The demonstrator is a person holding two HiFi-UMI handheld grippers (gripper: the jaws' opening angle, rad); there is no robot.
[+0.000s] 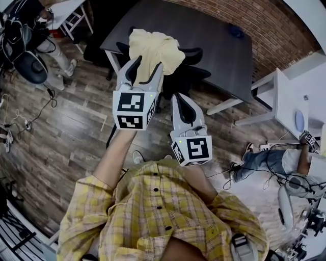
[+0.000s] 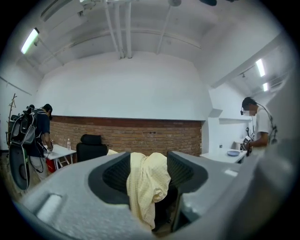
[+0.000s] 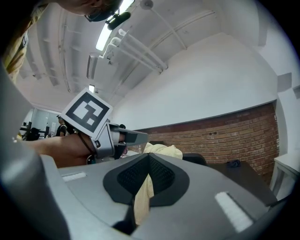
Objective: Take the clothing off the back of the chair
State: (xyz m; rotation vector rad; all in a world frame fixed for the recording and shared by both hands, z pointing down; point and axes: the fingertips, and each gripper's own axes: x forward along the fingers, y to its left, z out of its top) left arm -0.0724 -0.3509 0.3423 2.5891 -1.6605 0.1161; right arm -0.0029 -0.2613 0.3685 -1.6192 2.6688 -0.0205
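Note:
A pale yellow garment (image 1: 153, 51) hangs over the back of a black office chair (image 1: 196, 55) that is pushed up to a dark desk (image 1: 204, 30). My left gripper (image 1: 147, 63) is open, one jaw on each side of the hanging cloth. In the left gripper view the garment (image 2: 146, 183) hangs in the gap between the dark pads (image 2: 115, 174) of the left gripper (image 2: 147, 157). My right gripper (image 1: 178, 97) is nearer me and to the right, over the chair's dark part, with its jaws together. In the right gripper view the right gripper (image 3: 149, 157) is shut, and the garment (image 3: 164, 151) lies beyond it.
A white table (image 1: 282, 102) stands to the right of the desk, and a seated person (image 1: 270, 163) is beside it. At the far left stand another person (image 1: 30, 46) and a small white table (image 1: 71, 15). Cables (image 1: 30, 120) run over the wooden floor. A brick wall (image 1: 285, 35) is behind the desk.

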